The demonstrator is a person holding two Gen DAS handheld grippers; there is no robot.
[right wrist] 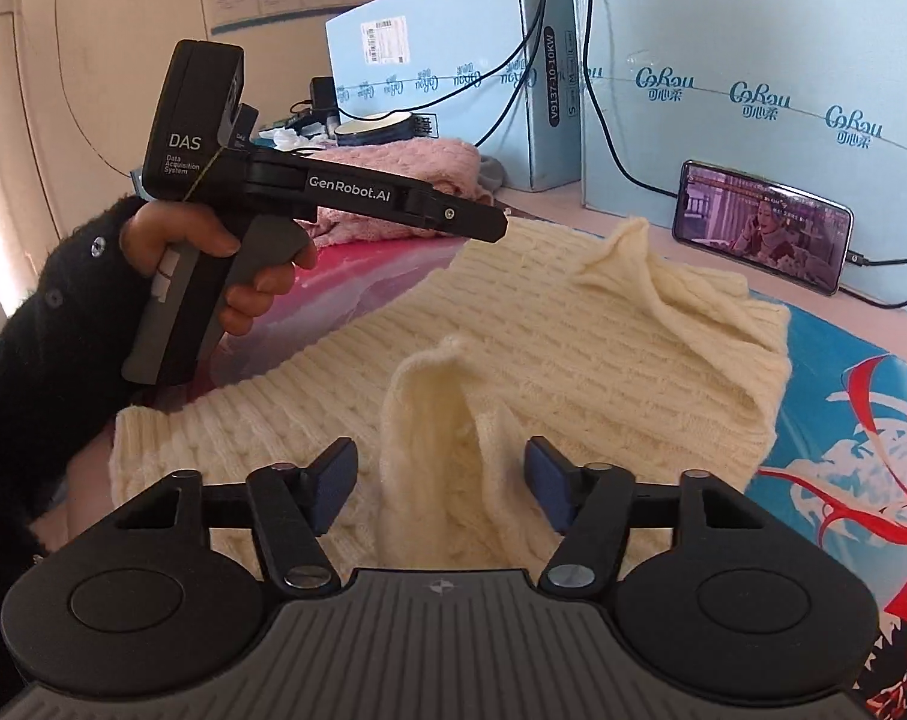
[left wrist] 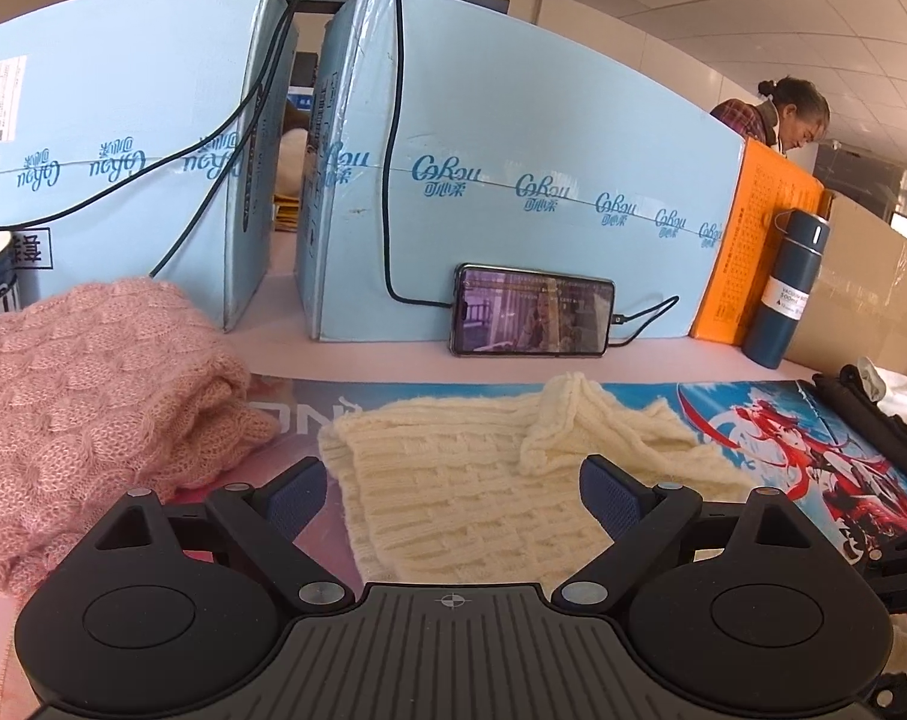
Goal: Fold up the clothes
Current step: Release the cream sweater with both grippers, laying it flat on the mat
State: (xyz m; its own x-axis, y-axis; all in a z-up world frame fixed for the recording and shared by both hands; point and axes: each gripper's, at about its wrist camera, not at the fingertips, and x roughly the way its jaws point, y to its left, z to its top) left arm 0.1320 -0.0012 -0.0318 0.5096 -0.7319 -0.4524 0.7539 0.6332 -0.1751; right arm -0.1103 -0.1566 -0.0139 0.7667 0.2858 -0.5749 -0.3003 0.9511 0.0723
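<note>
A cream knitted sweater lies partly folded on a printed mat. It also shows in the right wrist view, with a raised fold of sleeve standing between my right gripper's open fingers. My right gripper is open just above the sweater and grips nothing. My left gripper is open and empty, held above the sweater's left edge. The left gripper also shows from the side in the right wrist view, held in a hand in a black sleeve.
A folded pink knitted sweater lies at the left. Light blue boxes stand along the back with black cables. A phone leans on one box. A dark blue bottle and orange box stand at the right. Dark clothing lies far right.
</note>
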